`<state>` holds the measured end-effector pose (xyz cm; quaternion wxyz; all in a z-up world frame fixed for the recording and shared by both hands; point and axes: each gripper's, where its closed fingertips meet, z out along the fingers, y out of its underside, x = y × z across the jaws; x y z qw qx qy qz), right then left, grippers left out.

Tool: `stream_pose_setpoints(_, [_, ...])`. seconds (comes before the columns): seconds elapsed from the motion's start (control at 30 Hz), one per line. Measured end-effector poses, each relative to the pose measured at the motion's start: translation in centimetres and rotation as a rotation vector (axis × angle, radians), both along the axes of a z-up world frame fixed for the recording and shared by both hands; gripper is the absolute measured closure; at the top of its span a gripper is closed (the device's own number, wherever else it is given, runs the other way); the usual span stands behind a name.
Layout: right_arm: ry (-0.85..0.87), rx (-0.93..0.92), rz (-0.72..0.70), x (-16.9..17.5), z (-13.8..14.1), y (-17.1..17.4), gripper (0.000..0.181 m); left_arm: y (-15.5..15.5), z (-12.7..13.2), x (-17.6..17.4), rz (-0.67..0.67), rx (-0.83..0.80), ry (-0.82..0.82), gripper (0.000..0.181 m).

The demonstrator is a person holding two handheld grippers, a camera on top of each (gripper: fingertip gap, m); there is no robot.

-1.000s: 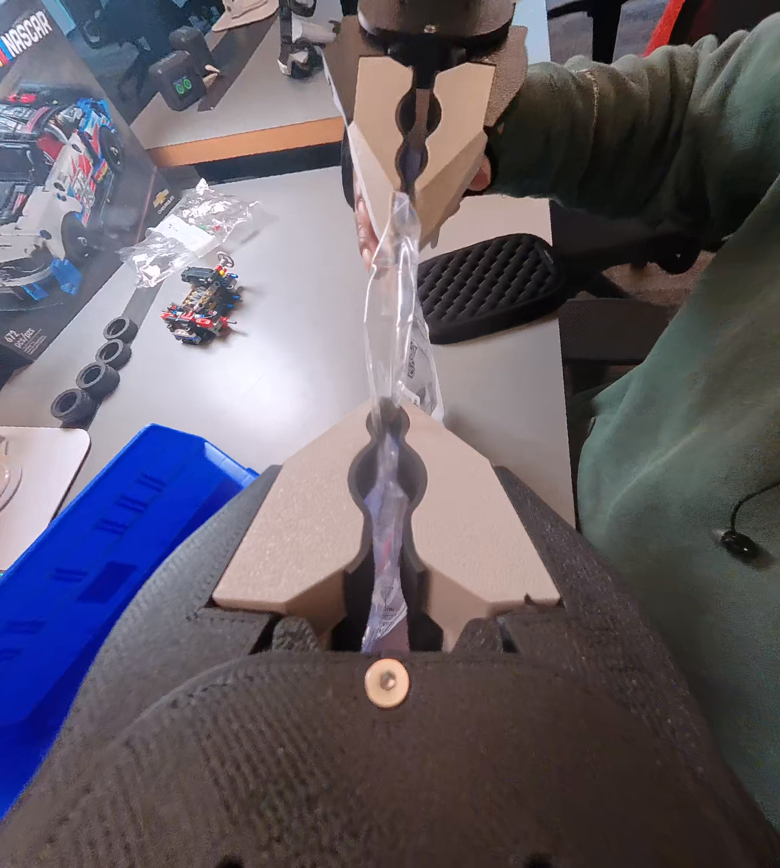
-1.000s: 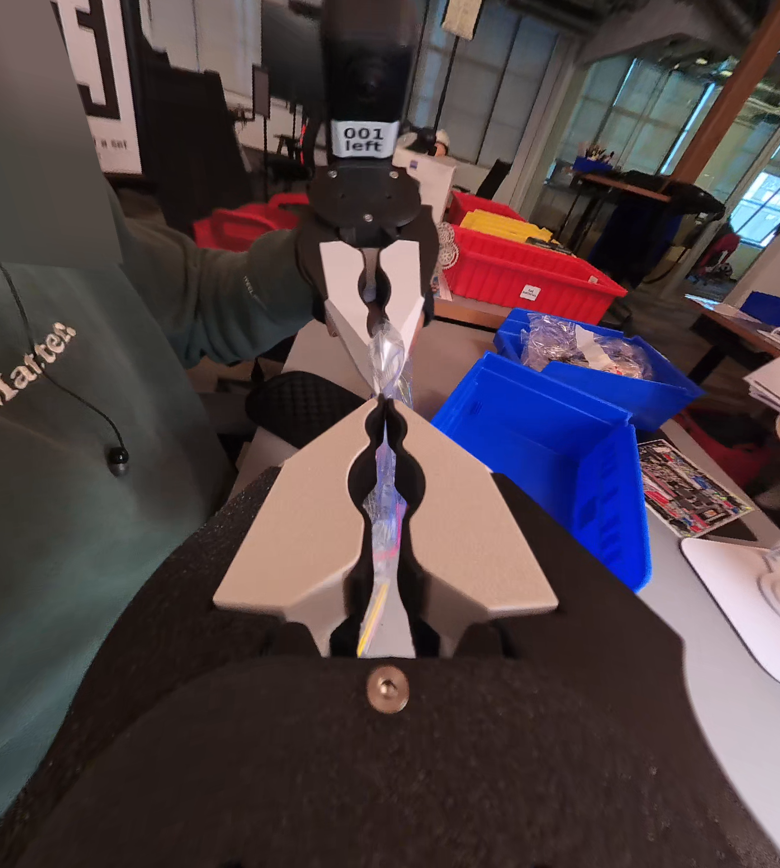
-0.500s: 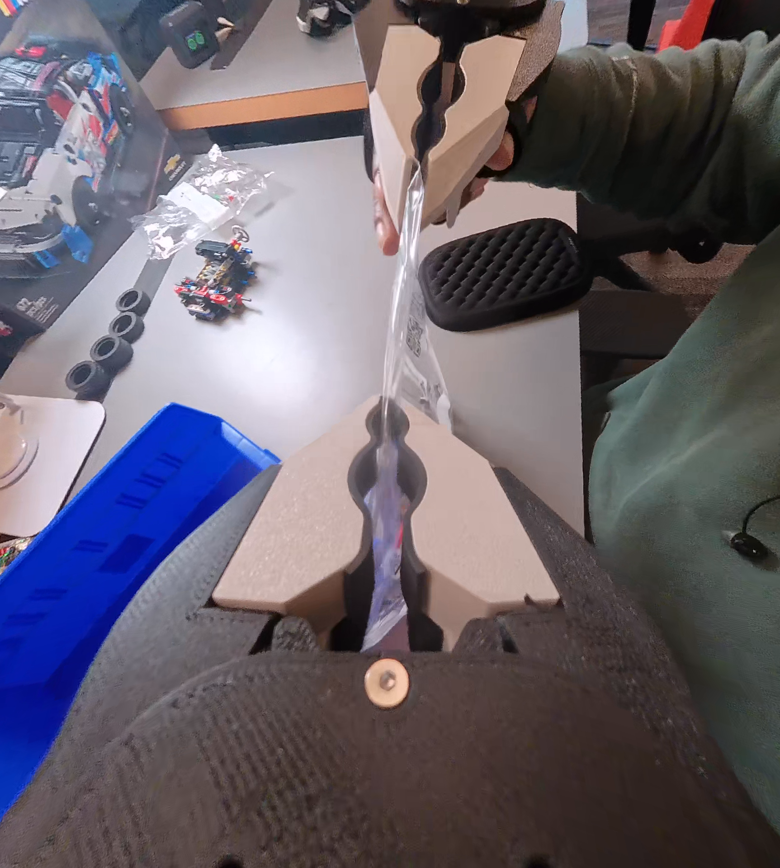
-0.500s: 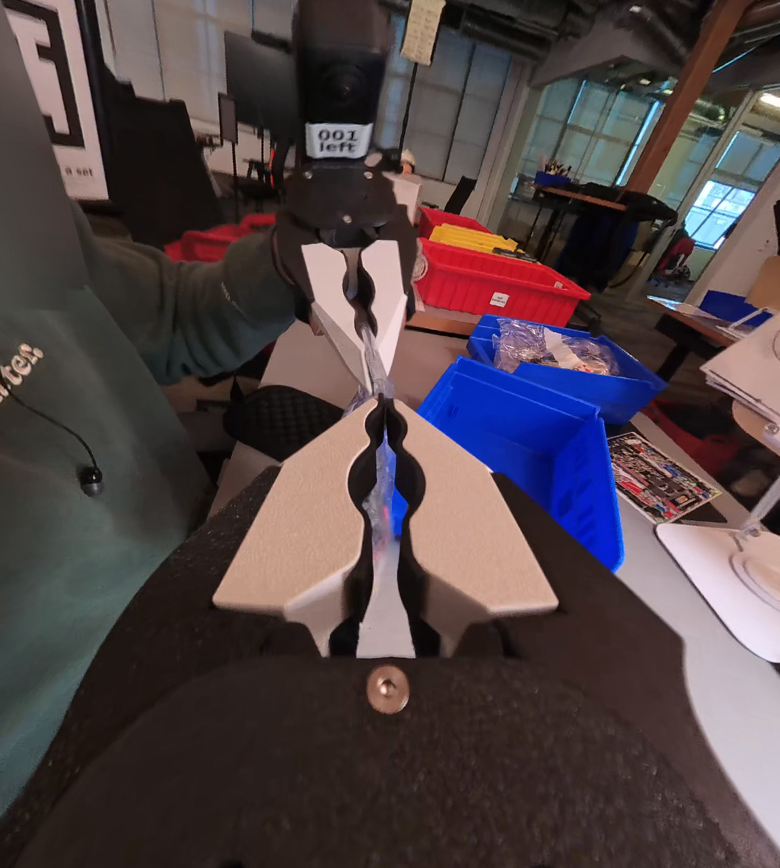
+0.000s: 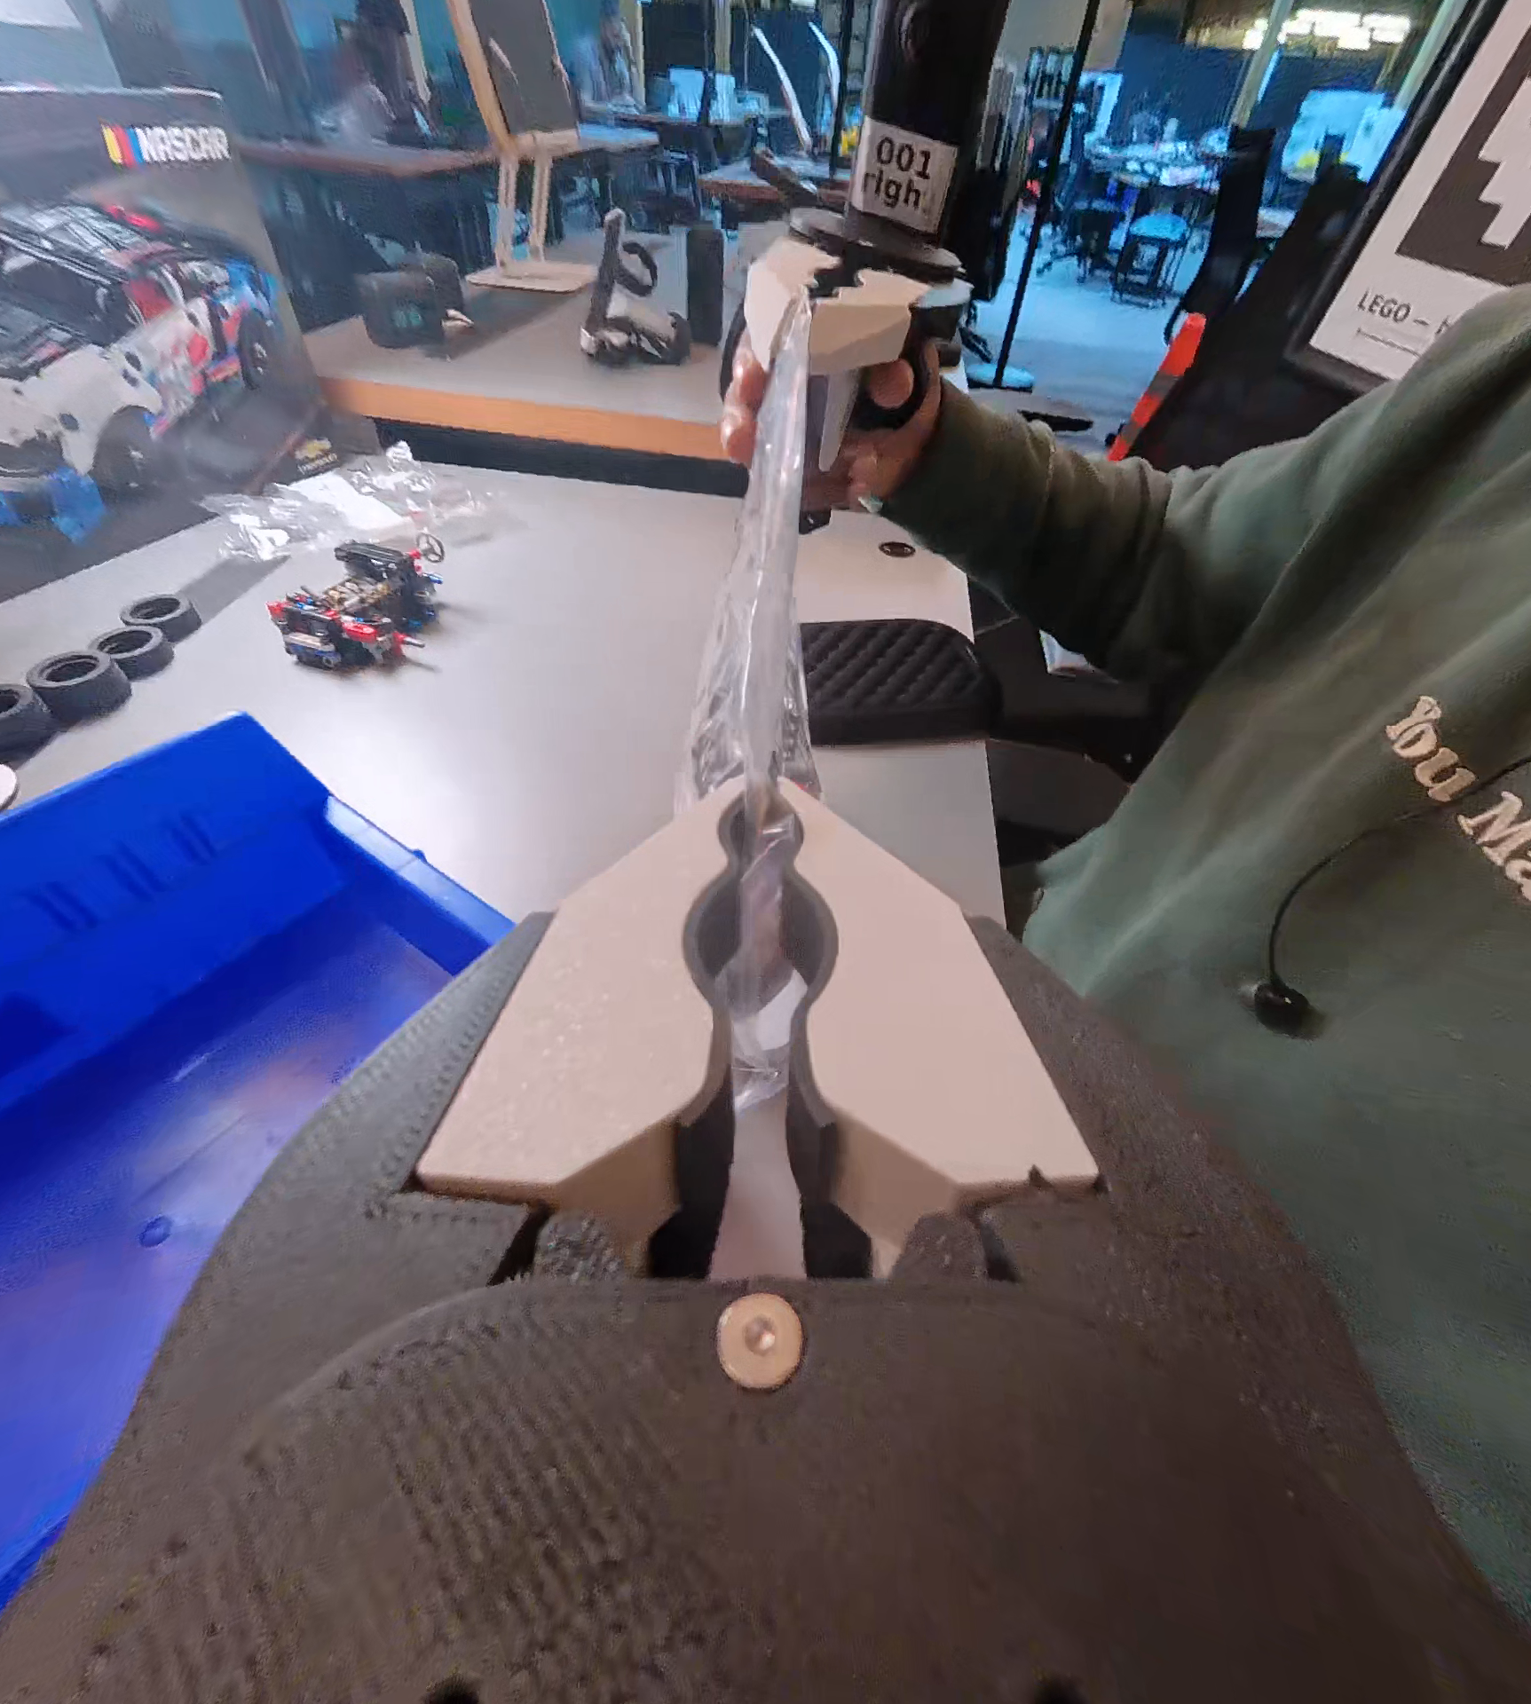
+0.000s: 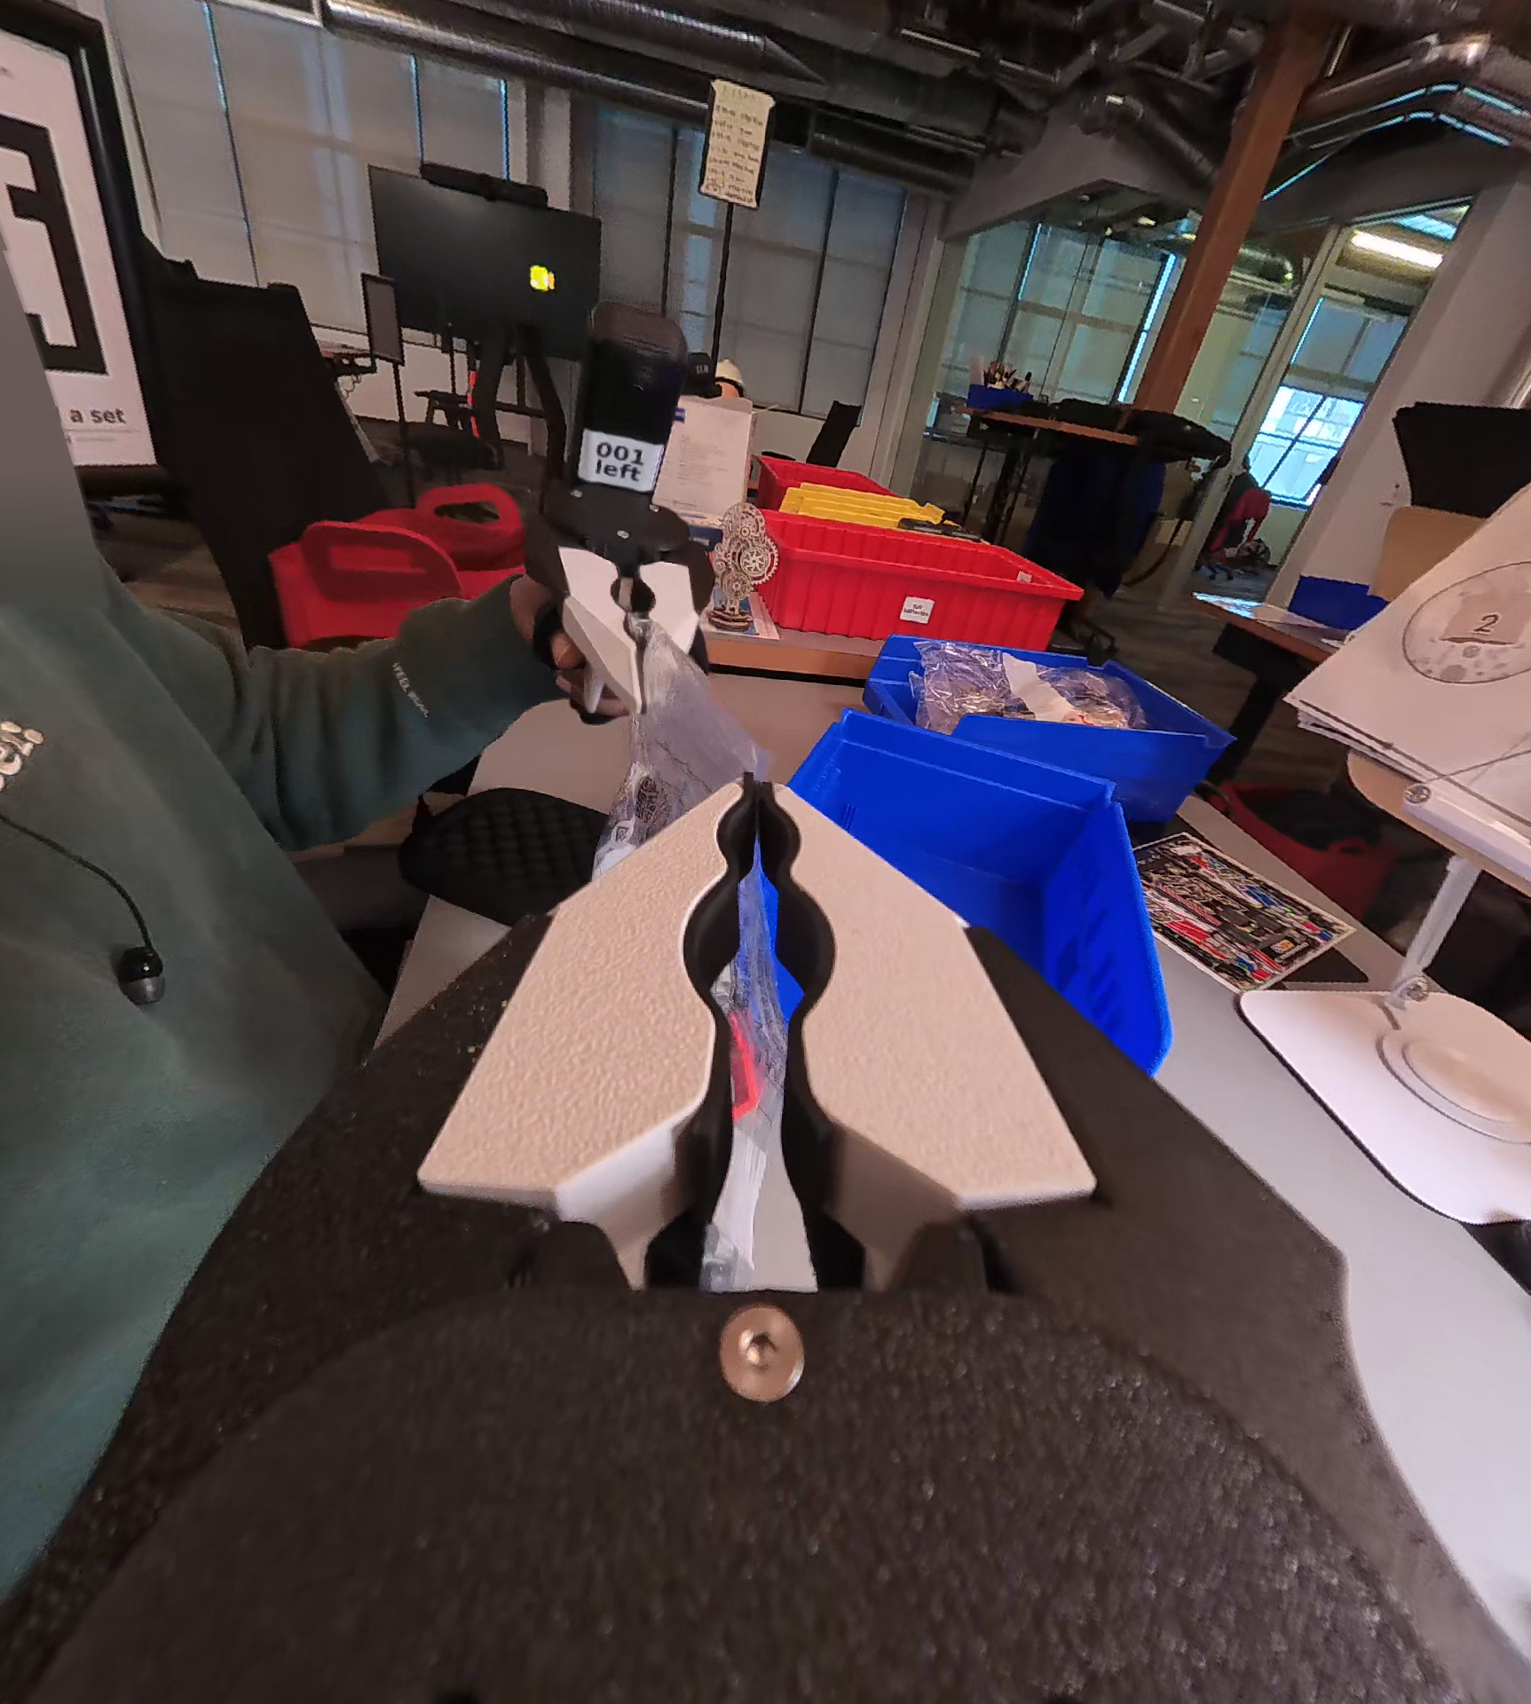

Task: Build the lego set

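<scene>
Grey flat surface (image 5: 558,664): carries a deep blue plastic bin (image 5: 144,968), four black rubber tyres (image 5: 70,682) in a row, and a small part-built brick chassis (image 5: 360,604). Left gripper (image 5: 757,811) and right gripper (image 6: 752,793): raised above the surface, facing one another, each clamped on an end of the clear crinkled plastic parts bag (image 5: 757,627) stretched taut between them.

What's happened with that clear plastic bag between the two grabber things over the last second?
The two have pulled apart: the right hand-held gripper now sits farther from the left hand-held gripper, and the clear bag between them is drawn out longer. Nothing was taken hold of or let go. Both stay shut on the bag. The blue bin, the tyres and the small car model lie where they were.
</scene>
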<state>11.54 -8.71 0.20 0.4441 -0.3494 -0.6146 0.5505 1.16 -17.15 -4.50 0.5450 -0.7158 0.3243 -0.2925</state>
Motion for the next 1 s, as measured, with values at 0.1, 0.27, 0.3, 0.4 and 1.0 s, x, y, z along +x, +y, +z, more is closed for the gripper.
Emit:
stream_pose_setpoints(0.1, [-0.028,0.027,0.004,0.1,-0.5,-0.1,0.181,0.2,-0.1,-0.5,0.007,0.026,-0.015,0.181])
stream_pose_setpoints(0.27, [-0.075,-0.015,0.010,0.7,-1.0,0.5,0.181,-0.2,0.2,-0.9,-0.002,0.077,0.021,0.179])
stream_pose_setpoints(0.3, [-0.069,-0.024,0.003,0.9,-0.8,0.8,0.181,-0.3,0.5,-1.2,0.002,0.091,0.019,0.178])
stream_pose_setpoints(0.4, [-0.077,-0.038,-0.013,1.4,-0.7,1.3,0.181,0.0,0.4,-1.5,0.012,0.081,0.013,0.181])
stream_pose_setpoints(1.0, [-0.227,0.365,-0.221,0.2,4.2,0.8,0.132,2.2,6.1,2.6,-0.035,0.018,0.019,0.181])
